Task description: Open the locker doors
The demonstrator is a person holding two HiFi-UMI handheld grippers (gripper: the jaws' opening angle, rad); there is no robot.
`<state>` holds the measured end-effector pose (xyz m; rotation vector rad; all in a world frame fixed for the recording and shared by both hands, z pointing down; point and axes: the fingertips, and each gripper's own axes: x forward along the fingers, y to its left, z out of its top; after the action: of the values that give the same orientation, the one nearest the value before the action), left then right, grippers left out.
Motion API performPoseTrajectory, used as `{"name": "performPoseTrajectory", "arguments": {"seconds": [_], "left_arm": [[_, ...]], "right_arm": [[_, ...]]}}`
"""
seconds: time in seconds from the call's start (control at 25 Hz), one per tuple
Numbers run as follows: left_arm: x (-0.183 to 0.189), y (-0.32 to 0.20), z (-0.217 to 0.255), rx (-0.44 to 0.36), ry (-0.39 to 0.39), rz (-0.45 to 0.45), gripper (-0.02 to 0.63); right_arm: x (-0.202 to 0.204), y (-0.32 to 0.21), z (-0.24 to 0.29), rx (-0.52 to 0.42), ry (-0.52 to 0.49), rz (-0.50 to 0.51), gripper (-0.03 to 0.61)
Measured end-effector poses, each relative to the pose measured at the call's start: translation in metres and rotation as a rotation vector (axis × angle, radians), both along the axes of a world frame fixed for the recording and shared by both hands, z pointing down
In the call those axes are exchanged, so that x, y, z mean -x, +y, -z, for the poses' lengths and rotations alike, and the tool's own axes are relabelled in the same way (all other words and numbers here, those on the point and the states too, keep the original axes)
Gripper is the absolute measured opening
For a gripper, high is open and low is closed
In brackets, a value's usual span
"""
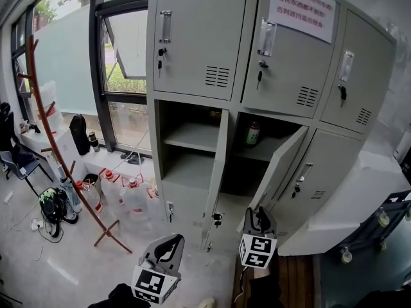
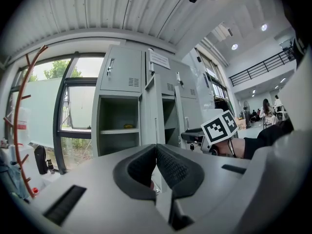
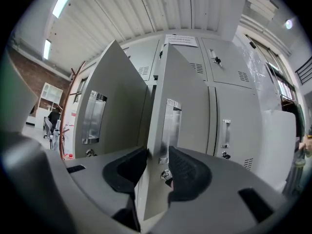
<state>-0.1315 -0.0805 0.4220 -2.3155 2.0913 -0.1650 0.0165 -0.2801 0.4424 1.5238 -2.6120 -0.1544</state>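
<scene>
The grey locker bank [image 1: 192, 37] has its upper doors closed. The lower left door [image 1: 217, 172] and the lower middle door [image 1: 279, 165] stand open; the lower right door [image 1: 324, 165] is closed. My right gripper [image 1: 260, 218] is at the middle door's free edge. In the right gripper view that door [image 3: 187, 106] stands between the jaws of the right gripper [image 3: 157, 155], which is open, with a gap beside the right pad. My left gripper [image 1: 168, 249] hangs lower left, away from the lockers. In its own view the left gripper [image 2: 156, 147] is shut, nothing between its pads.
A bottle [image 1: 253, 133] stands in the open middle compartment. A red-brown coat rack [image 1: 38, 108] and several water jugs [image 1: 131, 197] stand on the floor at the left by the window. A wheeled cart [image 1: 379, 226] is at the right.
</scene>
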Motion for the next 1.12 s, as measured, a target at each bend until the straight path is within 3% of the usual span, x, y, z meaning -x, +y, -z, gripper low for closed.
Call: {"name": "performPoseTrajectory", "arguments": {"seconds": [0.6,1.12], "left_arm": [[-0.054,-0.011,0.000,-0.004,0.007,-0.108,0.025],[-0.117,-0.023,0.004,-0.001,0.015,-0.112,0.025]], "right_arm": [[-0.060,0.020,-0.001,0.003,0.013,-0.043,0.123],[-0.121,0.022,-0.003,0.005,0.011,-0.033,0.091]]}}
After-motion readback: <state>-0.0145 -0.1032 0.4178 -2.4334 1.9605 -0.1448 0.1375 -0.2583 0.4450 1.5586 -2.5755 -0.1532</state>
